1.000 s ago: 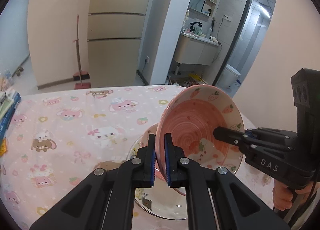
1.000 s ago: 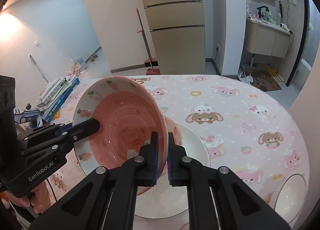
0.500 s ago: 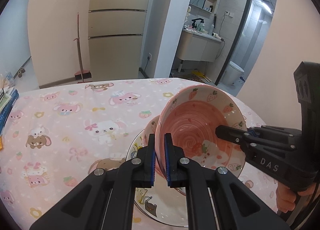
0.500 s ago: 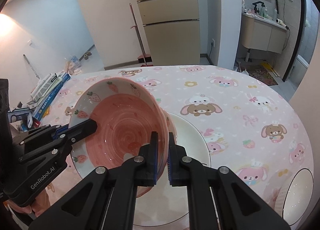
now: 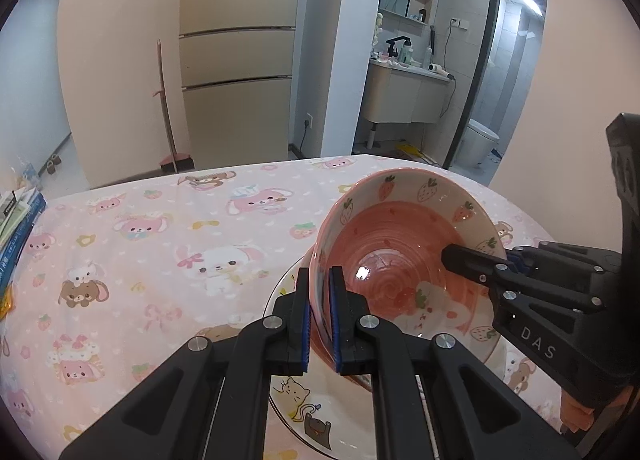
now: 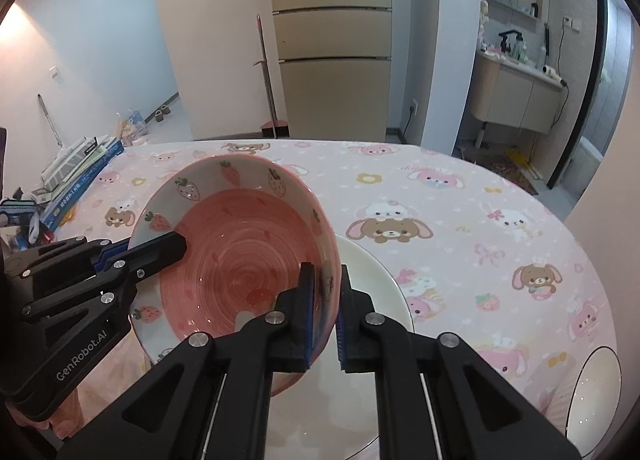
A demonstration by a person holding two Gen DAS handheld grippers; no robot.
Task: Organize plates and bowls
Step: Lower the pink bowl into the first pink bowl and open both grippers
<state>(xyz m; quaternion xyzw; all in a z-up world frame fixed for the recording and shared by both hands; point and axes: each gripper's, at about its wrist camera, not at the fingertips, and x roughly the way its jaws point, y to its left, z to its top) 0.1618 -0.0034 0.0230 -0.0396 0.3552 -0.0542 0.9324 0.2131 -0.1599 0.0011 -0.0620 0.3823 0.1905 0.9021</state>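
Observation:
A pink bowl (image 5: 400, 260) with strawberries on its rim hangs tilted just over a white plate (image 5: 296, 400) with cat drawings. My left gripper (image 5: 319, 280) is shut on the bowl's near rim in the left wrist view. My right gripper (image 5: 460, 256) clamps the opposite rim. In the right wrist view the right gripper (image 6: 323, 272) is shut on the bowl (image 6: 240, 252), one pad inside and one outside. The left gripper (image 6: 176, 244) grips the far side there. The plate (image 6: 372, 280) shows beneath and to the right. Whether the bowl's base touches the plate is hidden.
The round table wears a pink cloth (image 6: 460, 220) printed with cartoon animals. Another white plate (image 6: 596, 392) lies near the table's right front edge. Books (image 6: 76, 168) are stacked at the left edge. A person's hand (image 5: 576, 412) holds the right gripper.
Both grippers have sunk together with the bowl, which now sits lower and closer over the white plate. The grips on the rim look the same.

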